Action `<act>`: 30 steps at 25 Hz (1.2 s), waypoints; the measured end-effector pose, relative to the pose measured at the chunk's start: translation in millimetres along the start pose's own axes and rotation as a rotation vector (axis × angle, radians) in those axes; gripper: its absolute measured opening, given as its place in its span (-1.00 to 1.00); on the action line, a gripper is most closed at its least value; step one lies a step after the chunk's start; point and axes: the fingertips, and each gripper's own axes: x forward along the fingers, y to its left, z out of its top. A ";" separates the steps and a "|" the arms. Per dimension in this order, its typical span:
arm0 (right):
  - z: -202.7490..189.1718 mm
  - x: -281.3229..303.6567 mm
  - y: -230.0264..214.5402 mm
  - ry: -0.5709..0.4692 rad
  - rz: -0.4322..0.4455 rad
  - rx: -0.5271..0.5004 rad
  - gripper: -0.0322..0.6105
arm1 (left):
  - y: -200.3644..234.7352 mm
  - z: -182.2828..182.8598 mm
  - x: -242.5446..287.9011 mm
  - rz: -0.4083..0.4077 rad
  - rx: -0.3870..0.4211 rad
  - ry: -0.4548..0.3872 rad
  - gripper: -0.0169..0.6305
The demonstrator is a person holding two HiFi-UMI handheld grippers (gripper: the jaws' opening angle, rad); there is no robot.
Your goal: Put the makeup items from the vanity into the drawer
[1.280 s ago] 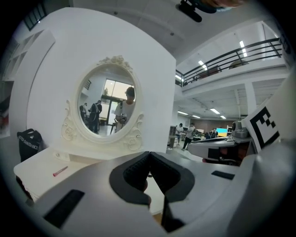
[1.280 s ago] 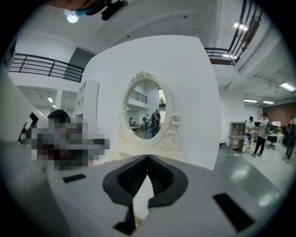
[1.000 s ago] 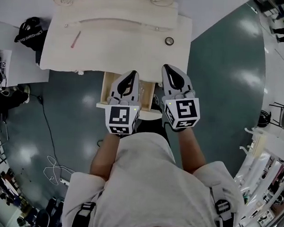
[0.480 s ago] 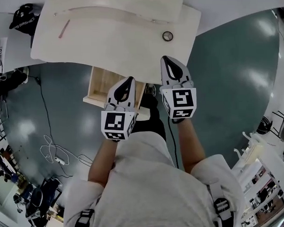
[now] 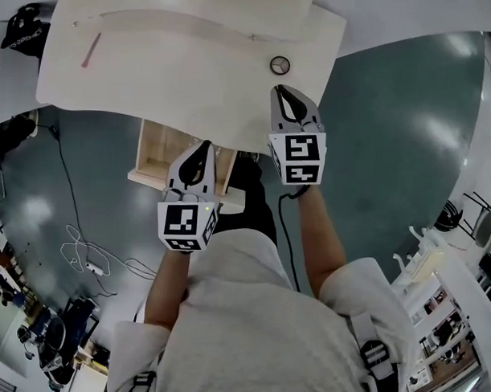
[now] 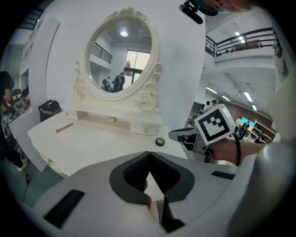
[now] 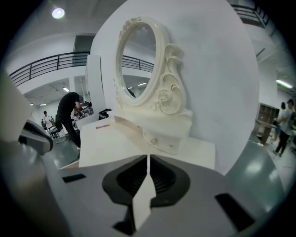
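On the white vanity top (image 5: 185, 76) lie a pink pencil (image 5: 90, 51) at the left and a small round black compact (image 5: 279, 66) near the right front edge. Both also show in the left gripper view, the pencil (image 6: 64, 127) and the compact (image 6: 160, 141). An open wooden drawer (image 5: 154, 160) sticks out below the front edge. My left gripper (image 5: 202, 145) is shut and empty, over the drawer's right side. My right gripper (image 5: 282, 90) is shut and empty, its tips just short of the compact.
An oval mirror (image 6: 121, 58) in a carved white frame stands at the back on a low shelf with small drawers (image 7: 162, 139). A black bag (image 5: 22, 27) sits left of the vanity. Cables (image 5: 82, 258) lie on the green floor. People stand far off.
The right gripper has come closer to the round compact at the table's front edge. The left gripper sits lower in the picture, by the drawer. Both jaws stayed shut.
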 end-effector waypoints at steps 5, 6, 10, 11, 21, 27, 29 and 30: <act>-5.6 20.0 -12.1 0.036 -0.028 -0.029 -0.85 | 5.4 -2.7 3.8 0.012 -0.010 0.013 -0.93; -6.9 23.9 -13.7 0.043 -0.031 -0.029 -0.75 | 6.8 -4.3 4.6 0.014 -0.013 0.017 -0.93; -16.4 38.0 -22.4 0.084 -0.033 -0.046 -0.43 | 6.7 -7.2 8.4 0.024 -0.021 0.027 -0.93; -18.2 41.3 -25.6 0.093 -0.039 -0.055 -0.42 | 6.9 -6.8 8.9 0.027 -0.021 0.028 -0.93; -38.3 75.4 -44.6 0.200 -0.041 -0.066 -0.21 | 12.7 -3.0 8.9 0.061 -0.035 0.024 -0.93; -47.0 86.8 -45.0 0.242 -0.052 -0.088 -0.18 | 18.3 -1.3 5.9 0.076 -0.048 0.013 -0.93; -51.3 86.7 -47.5 0.252 -0.062 -0.096 -0.18 | 19.0 -1.6 2.7 0.081 -0.053 0.009 -0.93; -51.5 86.6 -47.8 0.254 -0.064 -0.098 -0.18 | 19.9 -1.9 1.3 0.084 -0.055 0.008 -0.93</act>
